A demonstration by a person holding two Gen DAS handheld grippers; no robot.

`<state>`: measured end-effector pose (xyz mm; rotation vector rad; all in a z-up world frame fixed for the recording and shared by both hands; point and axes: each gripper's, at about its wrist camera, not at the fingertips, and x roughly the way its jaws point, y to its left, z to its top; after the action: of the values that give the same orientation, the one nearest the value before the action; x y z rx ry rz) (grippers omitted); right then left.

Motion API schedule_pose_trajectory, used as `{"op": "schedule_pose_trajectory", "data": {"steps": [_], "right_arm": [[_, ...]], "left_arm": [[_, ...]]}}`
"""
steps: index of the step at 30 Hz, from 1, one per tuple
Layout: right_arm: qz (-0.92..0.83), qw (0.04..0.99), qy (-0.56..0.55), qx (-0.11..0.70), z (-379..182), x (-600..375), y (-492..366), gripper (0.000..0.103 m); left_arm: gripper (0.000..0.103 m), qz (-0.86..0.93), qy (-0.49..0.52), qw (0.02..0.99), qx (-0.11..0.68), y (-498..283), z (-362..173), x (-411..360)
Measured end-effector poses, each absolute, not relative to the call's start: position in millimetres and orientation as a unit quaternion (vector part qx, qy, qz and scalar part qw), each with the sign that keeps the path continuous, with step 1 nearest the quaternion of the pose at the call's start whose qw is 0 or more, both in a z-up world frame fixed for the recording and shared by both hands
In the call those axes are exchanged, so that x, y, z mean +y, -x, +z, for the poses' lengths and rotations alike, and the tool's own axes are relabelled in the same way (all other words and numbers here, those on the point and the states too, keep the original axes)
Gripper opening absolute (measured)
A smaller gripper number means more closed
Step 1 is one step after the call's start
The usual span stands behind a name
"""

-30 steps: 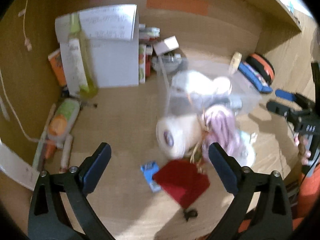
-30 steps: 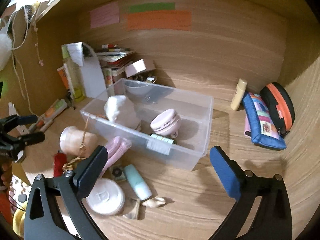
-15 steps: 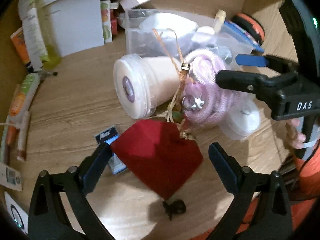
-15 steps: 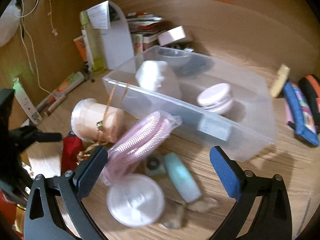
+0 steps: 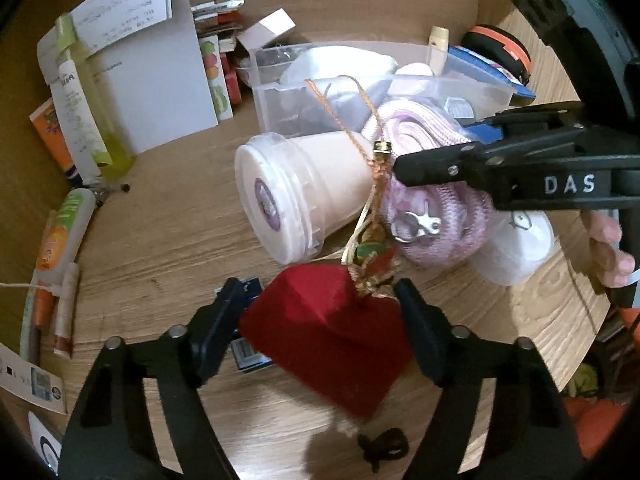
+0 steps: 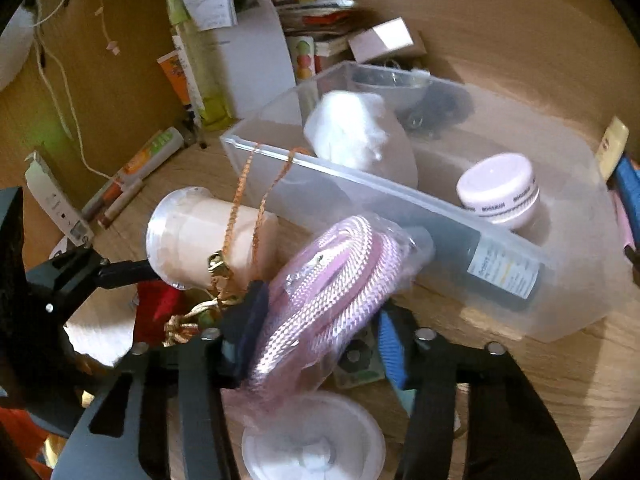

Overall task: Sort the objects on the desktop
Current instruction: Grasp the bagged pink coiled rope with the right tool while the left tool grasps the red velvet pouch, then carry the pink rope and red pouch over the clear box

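Desk clutter, sorting partly done.

Left tongs: jaws closing around red pouch, one pad on either side of it; firm pinch not confirmed, left pad appears just off the fabric. Gold cord from pouch top trailing ahead over a lying white cup.

Right tongs: narrow and closing, bagged pink rope between pads, left pad against the bag, right pad just beside it; squeeze likely but not certain.

Clear bin just beyond right tongs. Already inside: white fluffy item, small white jar, dark bottle along near wall.

Still loose: round white lid directly below right tongs, blue packet under left tongs' left finger, tubes far left of left tongs, pencil cases behind bin.

Judgement: early-to-middle; two grabs under way, most clutter left.
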<state>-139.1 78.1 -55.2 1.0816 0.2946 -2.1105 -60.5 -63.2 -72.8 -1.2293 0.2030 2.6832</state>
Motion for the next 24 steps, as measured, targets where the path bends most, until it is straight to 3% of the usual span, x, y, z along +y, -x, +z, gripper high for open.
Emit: {"op": "schedule_pose_trajectory", "data": {"steps": [5,10,24], "right_arm": [[-0.825,0.376,-0.408,0.109,-45.0,81.5,133.3,0.023],[-0.833,0.375,-0.395,0.100,-34.1,86.6,127.6,0.021],[-0.860,0.361,-0.357,0.052,4.9,123.5,123.8,0.020]], "left_arm": [[0.046,0.909,0.400,0.092,0.066,56.7,-66.1,-68.0],[0.029,0.918,0.385,0.090,0.043,54.8,-54.0,-76.1],[0.029,0.941,0.324,0.091,-0.032,45.4,-2.1,-98.9]]}}
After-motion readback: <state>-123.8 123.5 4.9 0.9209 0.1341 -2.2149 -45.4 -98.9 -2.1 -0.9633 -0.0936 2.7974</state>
